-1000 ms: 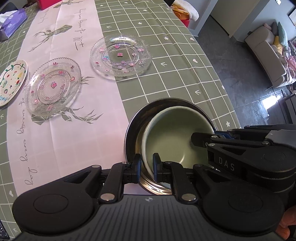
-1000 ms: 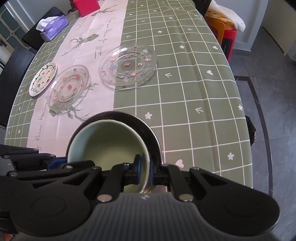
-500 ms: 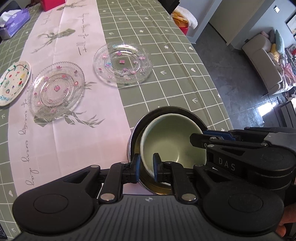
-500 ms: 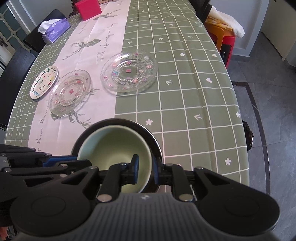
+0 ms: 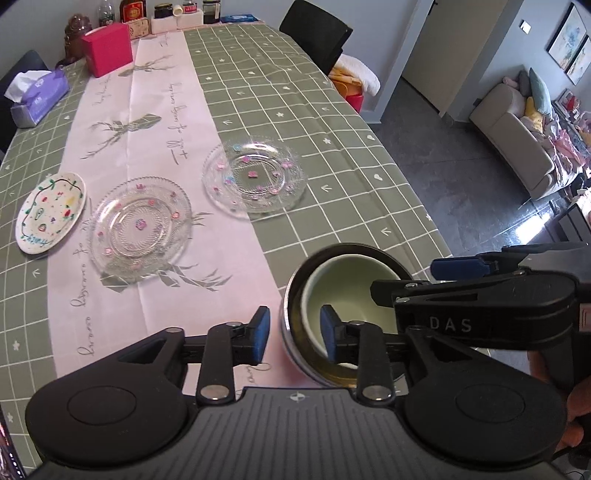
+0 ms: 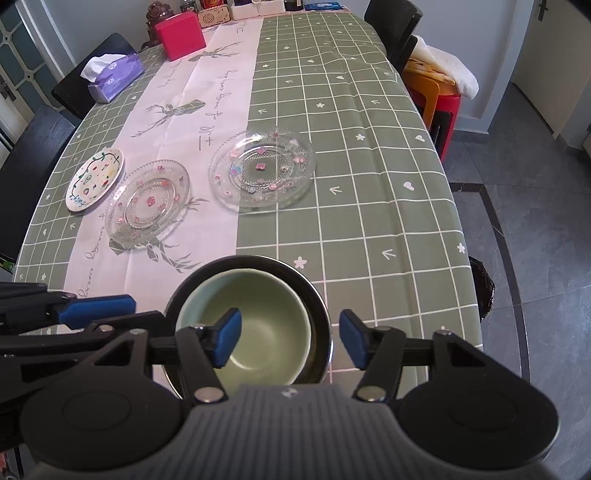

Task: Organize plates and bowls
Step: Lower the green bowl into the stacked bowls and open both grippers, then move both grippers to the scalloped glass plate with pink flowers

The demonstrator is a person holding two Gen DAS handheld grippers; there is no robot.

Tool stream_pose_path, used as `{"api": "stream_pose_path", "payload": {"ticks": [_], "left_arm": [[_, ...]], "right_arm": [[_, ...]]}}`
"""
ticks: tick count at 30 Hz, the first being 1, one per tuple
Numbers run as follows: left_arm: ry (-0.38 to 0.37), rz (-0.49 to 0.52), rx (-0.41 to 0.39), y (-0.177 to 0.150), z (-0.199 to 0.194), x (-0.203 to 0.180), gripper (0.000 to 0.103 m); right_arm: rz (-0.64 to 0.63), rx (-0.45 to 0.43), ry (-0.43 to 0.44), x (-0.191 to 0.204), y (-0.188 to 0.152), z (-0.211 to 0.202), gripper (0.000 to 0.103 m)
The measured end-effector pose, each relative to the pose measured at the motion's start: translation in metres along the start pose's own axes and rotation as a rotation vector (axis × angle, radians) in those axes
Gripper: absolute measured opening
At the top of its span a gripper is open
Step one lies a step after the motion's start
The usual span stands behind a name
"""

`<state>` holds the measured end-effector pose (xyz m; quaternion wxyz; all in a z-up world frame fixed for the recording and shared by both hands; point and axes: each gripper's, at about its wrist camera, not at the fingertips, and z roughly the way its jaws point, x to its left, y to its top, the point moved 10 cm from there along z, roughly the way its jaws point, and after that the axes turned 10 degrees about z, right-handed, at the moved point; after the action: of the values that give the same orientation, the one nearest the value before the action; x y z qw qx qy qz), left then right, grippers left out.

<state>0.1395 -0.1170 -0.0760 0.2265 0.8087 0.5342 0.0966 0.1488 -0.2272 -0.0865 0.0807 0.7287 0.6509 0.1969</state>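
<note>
A pale green bowl point(image 5: 351, 280) point(image 6: 258, 317) sits nested inside a steel bowl point(image 5: 291, 314) point(image 6: 317, 302) near the table's front edge. My left gripper point(image 5: 295, 334) is open, its jaws astride the bowls' left rims without gripping. My right gripper point(image 6: 290, 339) is open, its jaws astride the right rims. Two clear glass plates with pink flowers point(image 5: 140, 229) point(image 5: 255, 177) point(image 6: 147, 203) point(image 6: 262, 171) and a small white painted plate point(image 5: 50, 212) point(image 6: 95, 179) lie farther back.
The table has a green checked cloth point(image 6: 369, 184) with a pink runner point(image 5: 147, 129). A red box point(image 6: 180, 35), a tissue pack point(image 6: 114, 75) and jars stand at the far end. Chairs stand around; the table's right edge drops to the floor.
Both grippers opened and let go of the nested bowls' rims, which now rest on the table. Both views have pulled back and up.
</note>
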Motion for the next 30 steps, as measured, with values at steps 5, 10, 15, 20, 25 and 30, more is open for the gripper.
{"api": "stream_pose_path", "payload": {"ticks": [5, 10, 15, 20, 25, 30], "left_arm": [[0.013, -0.05, -0.038, -0.005, -0.01, 0.027, 0.066], [0.036, -0.104, -0.061, -0.012, -0.02, 0.062, 0.068], [0.065, -0.134, -0.11, -0.014, -0.034, 0.097, 0.068], [0.077, -0.167, -0.145, -0.017, -0.042, 0.129, 0.068], [0.1, -0.181, -0.187, -0.019, -0.041, 0.16, 0.068], [0.126, -0.206, -0.214, -0.021, -0.032, 0.193, 0.066]], "right_arm": [[0.003, -0.005, 0.003, 0.01, 0.001, -0.002, 0.075], [-0.019, -0.026, 0.009, 0.029, 0.006, -0.005, 0.082], [-0.054, -0.036, 0.018, 0.051, 0.011, -0.002, 0.087], [-0.077, -0.048, 0.025, 0.075, 0.02, 0.006, 0.087], [-0.11, -0.052, 0.045, 0.103, 0.025, 0.021, 0.086], [-0.149, -0.029, 0.054, 0.128, 0.029, 0.044, 0.078]]}}
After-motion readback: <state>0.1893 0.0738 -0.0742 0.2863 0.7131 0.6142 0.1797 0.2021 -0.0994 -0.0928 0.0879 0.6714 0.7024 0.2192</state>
